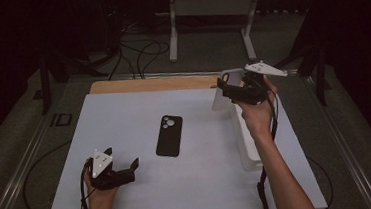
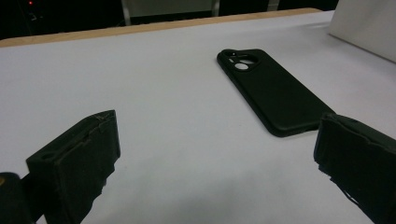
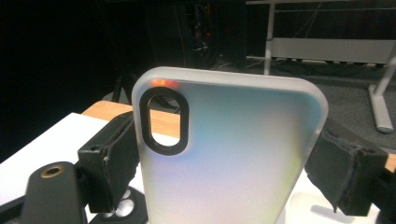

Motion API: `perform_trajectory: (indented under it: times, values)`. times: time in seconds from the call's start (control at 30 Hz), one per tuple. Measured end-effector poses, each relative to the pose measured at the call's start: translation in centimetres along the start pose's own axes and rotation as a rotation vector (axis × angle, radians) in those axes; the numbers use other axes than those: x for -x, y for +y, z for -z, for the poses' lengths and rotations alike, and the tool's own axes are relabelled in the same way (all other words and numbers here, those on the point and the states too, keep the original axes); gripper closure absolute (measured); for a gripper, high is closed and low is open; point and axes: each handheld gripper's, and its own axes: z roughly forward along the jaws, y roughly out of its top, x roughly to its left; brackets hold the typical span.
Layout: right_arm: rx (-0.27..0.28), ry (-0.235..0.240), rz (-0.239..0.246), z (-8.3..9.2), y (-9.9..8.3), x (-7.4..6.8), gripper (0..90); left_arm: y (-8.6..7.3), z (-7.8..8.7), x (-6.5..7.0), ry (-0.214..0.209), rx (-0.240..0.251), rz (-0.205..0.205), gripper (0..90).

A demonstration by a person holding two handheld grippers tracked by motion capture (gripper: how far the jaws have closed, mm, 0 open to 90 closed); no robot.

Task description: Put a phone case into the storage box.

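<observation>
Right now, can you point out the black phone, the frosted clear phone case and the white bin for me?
black phone (image 1: 169,136), high view, middle of its back.
frosted clear phone case (image 3: 233,154), right gripper view, middle of its back panel, between the fingers.
white bin (image 1: 247,147), high view, its left wall.
</observation>
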Motion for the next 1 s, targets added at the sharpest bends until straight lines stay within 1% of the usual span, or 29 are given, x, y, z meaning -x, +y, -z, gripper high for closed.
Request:
perform_trajectory:
  times: [0.07, 0.33, 0.67, 0.93, 1.0]
  values:
    - [0.001, -0.011, -0.007, 0.0, 0.0, 0.2, 16.8, 0.0, 0.0, 0.0, -0.001, 0.000, 0.001, 0.7]
    - [0.001, -0.049, -0.004, 0.0, 0.2, 1.3, 16.8, 0.0, 0.0, 0.0, 0.000, -0.002, 0.000, 0.8]
    - [-0.014, -0.111, 0.023, -0.4, 0.3, 2.4, 16.8, 0.0, -0.1, 0.0, -0.001, -0.004, 0.000, 1.0]
    - [-0.030, -0.145, 0.010, -0.7, 0.1, 3.5, 16.8, 0.0, -0.1, 0.0, -0.001, -0.005, 0.001, 1.2]
    - [-0.036, -0.152, 0.013, -0.8, 0.1, 3.9, 16.8, 0.0, -0.1, 0.0, -0.001, -0.006, 0.000, 1.2]
